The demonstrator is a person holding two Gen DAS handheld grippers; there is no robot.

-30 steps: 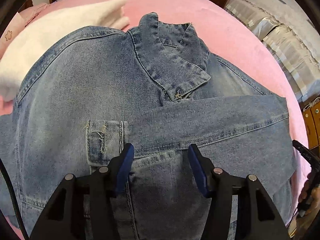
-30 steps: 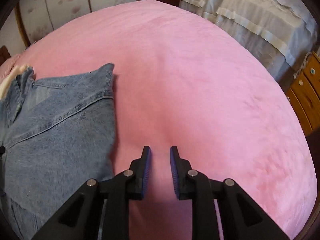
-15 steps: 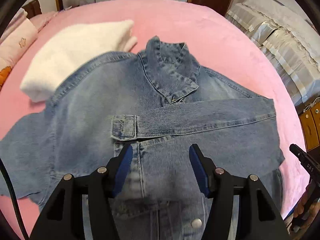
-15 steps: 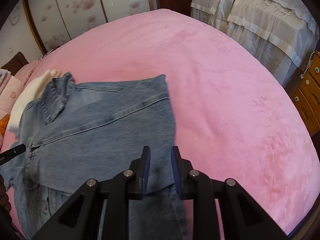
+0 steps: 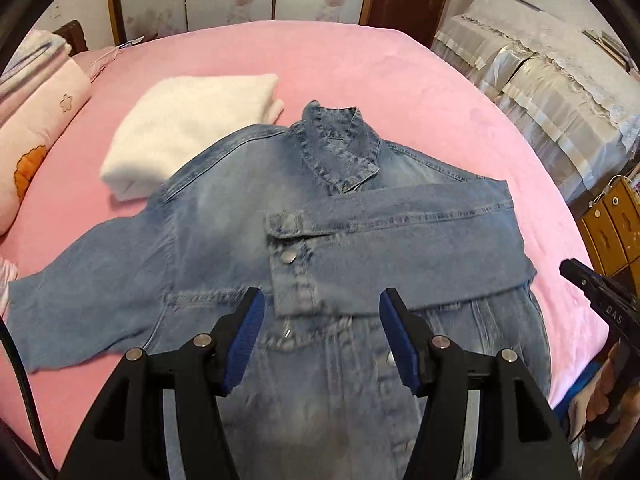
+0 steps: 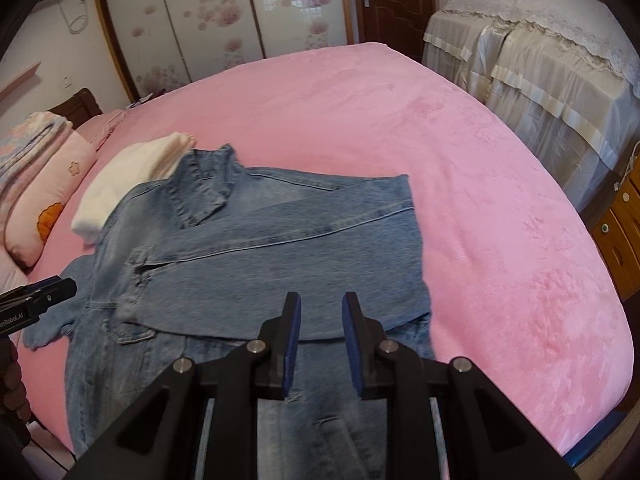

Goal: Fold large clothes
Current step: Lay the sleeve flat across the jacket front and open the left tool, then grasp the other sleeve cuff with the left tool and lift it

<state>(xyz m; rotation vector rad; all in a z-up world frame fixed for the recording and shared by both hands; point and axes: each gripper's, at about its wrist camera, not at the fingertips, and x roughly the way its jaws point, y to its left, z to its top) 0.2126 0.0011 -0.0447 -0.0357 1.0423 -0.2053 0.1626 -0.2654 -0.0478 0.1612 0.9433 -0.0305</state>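
Left wrist view: the left claw (image 5: 322,312) hangs spread and empty, jaws just widening, above the denim jacket (image 5: 224,248) lying on the pink bed (image 5: 400,80), a white folded garment (image 5: 184,128) at 11 o'clock.

Right wrist view: the right claw (image 6: 319,314) stands narrowly parted, pinching nothing, over the jacket's folded sleeve (image 6: 280,236).

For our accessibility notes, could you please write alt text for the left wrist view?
A blue denim jacket lies on a pink bed, one sleeve folded across its chest and the other still spread out. The open, empty left claw hovers above it, and a folded white garment lies beyond the collar.
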